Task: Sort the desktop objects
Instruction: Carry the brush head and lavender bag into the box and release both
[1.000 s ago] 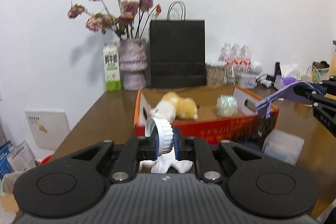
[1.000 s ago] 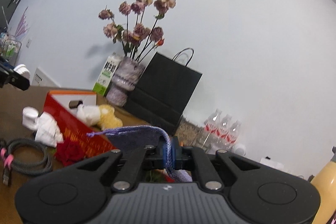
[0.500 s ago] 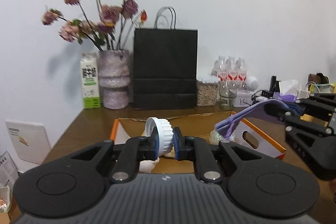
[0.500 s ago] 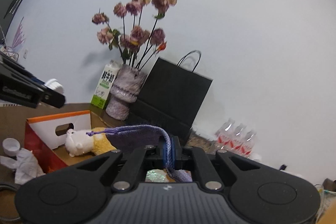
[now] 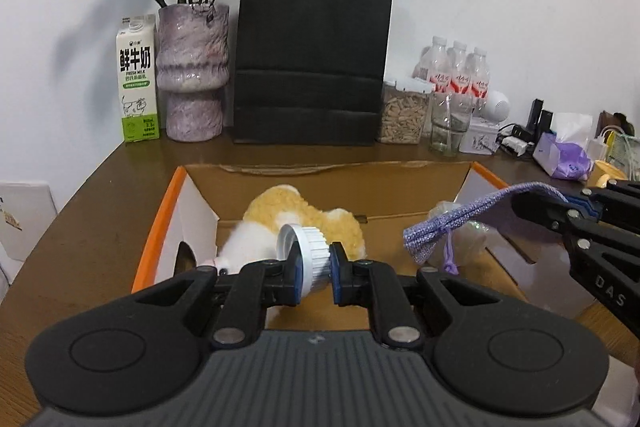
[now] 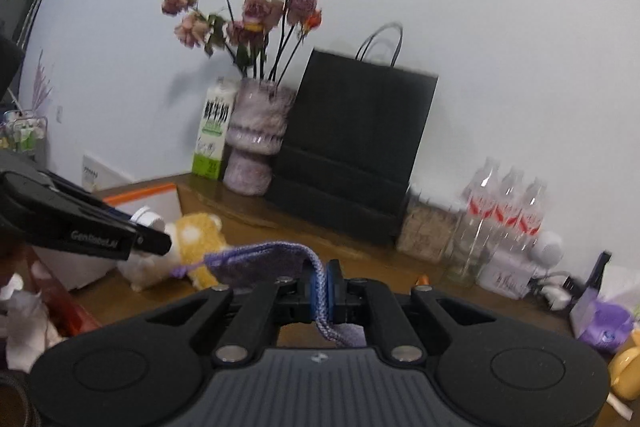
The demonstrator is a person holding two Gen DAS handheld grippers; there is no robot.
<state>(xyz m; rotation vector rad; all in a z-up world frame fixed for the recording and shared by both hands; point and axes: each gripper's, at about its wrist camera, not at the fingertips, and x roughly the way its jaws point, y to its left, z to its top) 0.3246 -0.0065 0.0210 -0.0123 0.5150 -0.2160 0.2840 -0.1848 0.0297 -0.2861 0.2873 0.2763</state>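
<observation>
Both grippers have carried their loads from beside the cardboard box point(image 5: 192, 203) to above its open top since a second ago, when the box stood ahead of the left gripper and the pouch hung off to its right. Now the left gripper point(image 5: 314, 269) is clamped on a white ribbed bottle cap point(image 5: 308, 257), pinched by its sides between the blue pads, over the near part of the box. Just beyond the cap, inside the box, lies a yellow and white plush toy point(image 5: 304, 215). At the right of the left wrist view the right gripper point(image 6: 322, 293) reaches in over the box's right side, its jaws closed tight on a purple knitted pouch point(image 5: 452, 223); the cloth sticks out flat toward the middle of the box and a thin drawstring dangles from its end. Under the pouch, in the right part of the box, sits a crumpled clear wrapper point(image 5: 468, 239), partly hidden. In the right wrist view the pouch point(image 6: 260, 261) folds up and through the pads, and the left gripper's black finger shows at the left edge with the cap at its tip. Behind the box, on the brown table point(image 5: 100, 195), a milk carton point(image 5: 137, 83), a mottled vase point(image 5: 194, 71) of dried roses, a black paper bag point(image 5: 312, 55) and three water bottles point(image 5: 456, 73) line the wall.
</observation>
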